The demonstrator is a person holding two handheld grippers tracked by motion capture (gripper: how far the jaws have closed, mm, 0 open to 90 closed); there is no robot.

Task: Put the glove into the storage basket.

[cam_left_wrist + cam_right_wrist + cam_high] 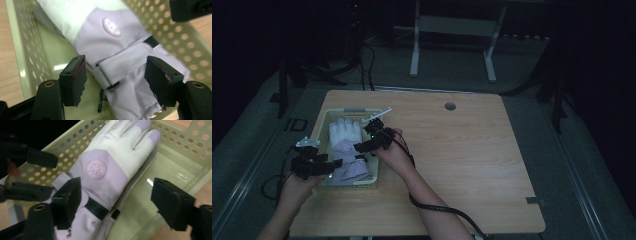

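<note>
**Glove set in the basket, both tongs let go**

High view: the white and lilac glove (346,150) lies flat in the pale green perforated basket (323,122) at the left of the wooden desk (462,160), its fingers pointing away from the person. The left tongs (332,166) hover at the cuff end, the right tongs (362,146) at the basket's right rim beside the glove's middle. The step in hand looks like releasing the glove and backing off; to do it well, each hand should lift clear before swinging aside, so no pad drags the fabric or knocks the light basket. The desk is otherwise bare apart from a round cable hole (450,106). The room is dim, with grey carpet, a white desk frame (452,30) standing beyond and dark stands at the sides.

Left gripper view: the tongs (116,80) stand apart, straddling the wrist strap (122,66) and cuff without pressing on them (a gap shows on each side). A small dark clip (100,100) hangs by the cuff and could snag, so a straight retreat seems wise.

Right gripper view: these tongs (117,205) are also spread wide, with nothing clamped; the glove's round badge (95,168) and black strap (97,210) lie beyond them, and the basket floor (160,170) shows on the far side.
</note>
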